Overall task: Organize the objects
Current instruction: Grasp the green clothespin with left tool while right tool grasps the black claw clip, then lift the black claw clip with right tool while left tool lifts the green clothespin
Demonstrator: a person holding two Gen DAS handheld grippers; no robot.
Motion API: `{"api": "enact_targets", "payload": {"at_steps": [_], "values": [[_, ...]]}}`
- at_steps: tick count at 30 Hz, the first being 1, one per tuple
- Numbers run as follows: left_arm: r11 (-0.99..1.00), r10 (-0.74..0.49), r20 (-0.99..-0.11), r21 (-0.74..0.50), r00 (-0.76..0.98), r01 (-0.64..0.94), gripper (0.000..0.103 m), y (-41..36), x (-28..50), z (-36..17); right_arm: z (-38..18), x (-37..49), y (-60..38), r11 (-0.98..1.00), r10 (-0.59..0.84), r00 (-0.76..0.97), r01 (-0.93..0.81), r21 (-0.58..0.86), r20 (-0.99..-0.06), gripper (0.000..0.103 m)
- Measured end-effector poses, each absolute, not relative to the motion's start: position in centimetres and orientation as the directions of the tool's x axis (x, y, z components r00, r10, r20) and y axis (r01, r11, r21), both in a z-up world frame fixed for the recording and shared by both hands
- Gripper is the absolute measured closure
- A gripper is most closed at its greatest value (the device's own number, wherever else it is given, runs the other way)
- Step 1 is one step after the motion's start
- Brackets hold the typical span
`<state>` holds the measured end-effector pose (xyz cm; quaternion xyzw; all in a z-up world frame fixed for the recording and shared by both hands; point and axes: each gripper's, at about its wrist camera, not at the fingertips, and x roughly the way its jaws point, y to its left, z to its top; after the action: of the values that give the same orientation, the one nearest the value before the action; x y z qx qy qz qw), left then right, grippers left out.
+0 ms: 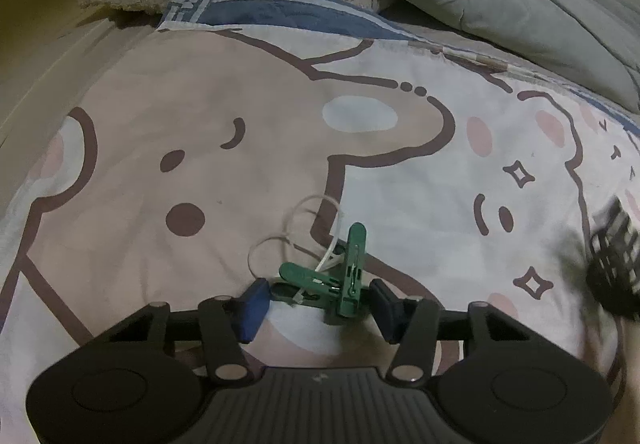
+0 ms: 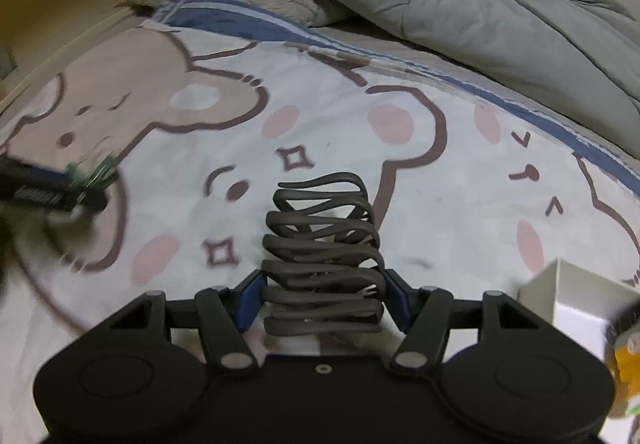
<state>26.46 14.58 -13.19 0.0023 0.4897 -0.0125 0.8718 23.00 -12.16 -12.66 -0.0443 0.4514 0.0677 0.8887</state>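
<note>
Left claw [image 1: 318, 308]: jaws apart, straddling the green clothespins [image 1: 340, 280] on the bed sheet [image 1: 200, 164]. One pin's long axis runs away from me, the other crosswise; the pads look short of contact. Thin white cord [image 1: 296, 232] loops just beyond. Right claw [image 2: 323, 300]: pads pressed on both flanks of the dark wavy rack [image 2: 324, 244], whose long axis runs straight ahead. White box [image 2: 568, 304] at right is cropped and blurred. Grey duvet [image 2: 480, 4] lies farthest back.
</note>
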Motion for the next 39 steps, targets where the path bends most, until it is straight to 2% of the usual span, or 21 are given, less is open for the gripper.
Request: {"api": "enact_targets", "payload": {"at_steps": [10,19,24,26,28,32,35,39], "values": [[0.99,-0.141,-0.827,-0.129,0.544,0.061,0.048,13.0,24.4,-10.2,-10.3,14.9,-12.4,0.965,0.171,0.497,-0.26,0.042,-0.851,0.039],[0.92,-0.361,-0.802,-0.223,0.476,0.322,0.048,5.5,18.3,-8.0,-10.1,8.0,-12.0,0.94,0.203,0.386,-0.334,0.069,-0.9,0.039],[0.872,-0.428,-0.806,-0.249,0.408,0.422,0.048,2.3,14.5,-8.4,-11.3,5.9,-12.1,0.936,0.2,0.344,-0.343,0.075,-0.917,0.039],[0.855,-0.447,-0.808,-0.26,0.385,0.448,0.048,1.3,13.3,-8.7,-11.5,5.5,-12.2,0.939,0.2,0.352,-0.336,0.077,-0.914,0.035],[0.841,-0.461,-0.809,-0.266,0.366,0.471,0.048,0.6,12.2,-8.9,-11.4,5.0,-12.4,0.938,0.203,0.356,-0.337,0.077,-0.912,0.022],[0.822,-0.465,-0.814,-0.251,0.347,0.511,0.048,-0.6,11.2,-9.2,-10.5,3.6,-12.5,0.925,0.197,0.375,-0.378,0.045,-0.906,0.018],[0.815,-0.456,-0.826,-0.238,0.331,0.528,0.048,-1.2,10.9,-9.8,-10.2,2.6,-13.2,0.915,0.197,0.352,-0.402,0.042,-0.915,0.018],[0.819,-0.42,-0.843,-0.193,0.335,0.54,0.048,-2.0,10.9,-10.5,-10.9,1.3,-14.4,0.904,0.201,0.281,-0.422,0.068,-0.938,0.034]]}}
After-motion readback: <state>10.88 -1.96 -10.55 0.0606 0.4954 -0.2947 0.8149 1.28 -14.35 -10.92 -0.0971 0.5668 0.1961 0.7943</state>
